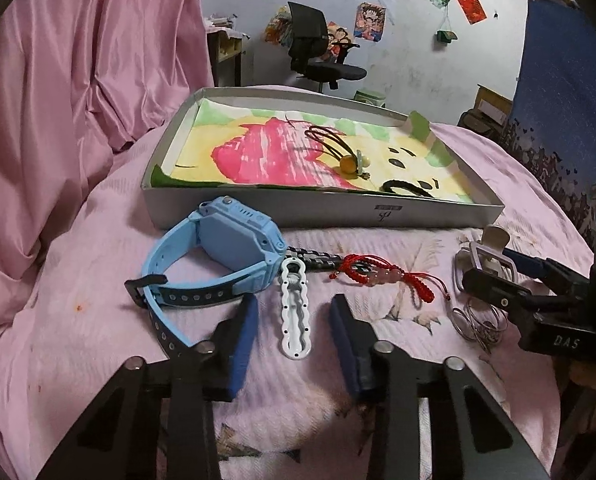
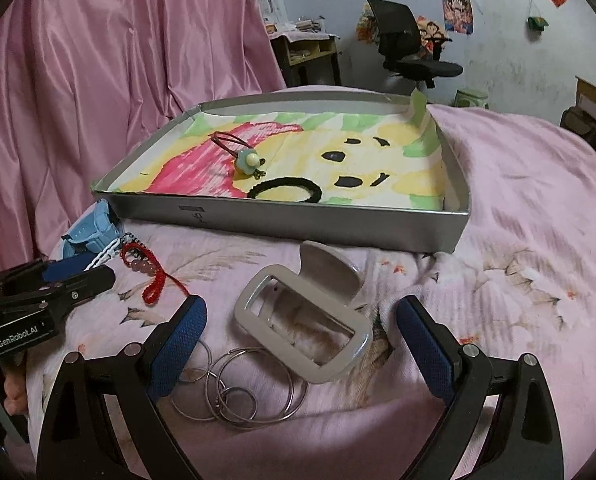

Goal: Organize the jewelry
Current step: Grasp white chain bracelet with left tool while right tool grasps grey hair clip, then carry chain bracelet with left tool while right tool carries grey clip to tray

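White hair clip (image 1: 295, 309): on the bed, between my left jaws, pads not touching it.
Grey claw clip (image 2: 303, 322): between my wide right jaws, untouched, beside metal rings (image 2: 234, 390).
Blue watch (image 1: 218, 248), red bracelet (image 1: 377, 276): near the clip.
Tray (image 2: 298, 220): behind, holding hair ties.

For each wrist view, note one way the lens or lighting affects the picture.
Left wrist view: fisheye bends the box edges and darkens the corners; light is dim and flat. Right wrist view: same curved rim, right side of the pink bedspread is slightly blurred.
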{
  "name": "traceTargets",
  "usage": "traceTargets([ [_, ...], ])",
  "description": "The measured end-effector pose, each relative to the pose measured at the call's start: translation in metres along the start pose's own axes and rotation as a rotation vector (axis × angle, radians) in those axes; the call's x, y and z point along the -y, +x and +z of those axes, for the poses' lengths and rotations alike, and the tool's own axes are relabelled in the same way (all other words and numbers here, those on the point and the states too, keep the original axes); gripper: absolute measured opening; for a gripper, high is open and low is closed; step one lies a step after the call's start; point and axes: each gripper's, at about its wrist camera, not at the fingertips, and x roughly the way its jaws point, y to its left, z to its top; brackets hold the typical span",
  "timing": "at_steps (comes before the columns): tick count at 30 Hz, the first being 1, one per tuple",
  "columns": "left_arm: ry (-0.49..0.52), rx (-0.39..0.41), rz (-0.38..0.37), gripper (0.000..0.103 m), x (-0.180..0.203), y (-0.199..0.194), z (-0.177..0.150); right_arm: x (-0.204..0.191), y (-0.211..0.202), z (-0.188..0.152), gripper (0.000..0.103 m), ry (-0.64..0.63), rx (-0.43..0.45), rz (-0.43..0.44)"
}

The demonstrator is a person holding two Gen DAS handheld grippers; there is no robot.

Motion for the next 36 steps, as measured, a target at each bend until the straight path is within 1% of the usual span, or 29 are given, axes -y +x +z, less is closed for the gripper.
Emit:
traceTargets([
  [1, -0.001, -0.003, -0.003, 0.026, 0.000, 0.000, 0.000, 0.001, 0.001, 0.000, 0.085, 0.006, -0.002, 0.004],
  [2, -0.003, -0.005, -0.005, 0.023, 0.000, 0.000, -0.001, 0.002, 0.002, -0.001, 0.081, 0.014, -0.005, 0.001],
  [3, -0.004, -0.007, -0.005, 0.018, 0.000, 0.000, -0.001, 0.003, 0.003, -0.001, 0.074, 0.020, -0.007, 0.000],
  [4, -0.006, -0.010, -0.007, 0.013, 0.000, -0.001, -0.001, 0.003, 0.004, -0.001, 0.071, 0.024, -0.008, 0.002],
  [6, -0.005, -0.014, -0.011, 0.013, 0.000, -0.002, -0.001, 0.003, 0.005, -0.002, 0.068, 0.030, -0.008, 0.006],
  [8, -0.003, -0.016, -0.015, 0.013, 0.001, -0.004, -0.001, 0.003, 0.005, -0.003, 0.063, 0.027, -0.008, 0.009],
  [14, 0.014, -0.001, -0.044, 0.013, 0.006, -0.018, -0.005, 0.005, -0.004, -0.007, 0.062, 0.030, 0.019, 0.029],
  [16, 0.023, 0.010, -0.056, 0.013, 0.009, -0.024, -0.006, 0.002, -0.011, -0.009, 0.062, 0.020, 0.052, 0.036],
  [20, 0.037, 0.057, -0.068, 0.013, 0.016, -0.036, -0.001, -0.004, -0.028, -0.005, 0.062, -0.012, 0.126, 0.034],
  [25, 0.014, 0.129, -0.079, 0.013, 0.020, -0.045, 0.019, -0.008, -0.045, 0.013, 0.062, -0.026, 0.196, 0.052],
  [31, 0.016, 0.218, -0.067, 0.013, 0.024, -0.040, 0.053, -0.010, -0.045, 0.043, 0.062, -0.029, 0.240, 0.049],
  [33, 0.009, 0.227, -0.064, 0.013, 0.025, -0.034, 0.062, -0.013, -0.040, 0.053, 0.062, -0.034, 0.246, 0.043],
  [36, -0.018, 0.208, -0.058, 0.013, 0.021, -0.020, 0.076, -0.014, -0.028, 0.068, 0.062, -0.024, 0.238, 0.043],
])
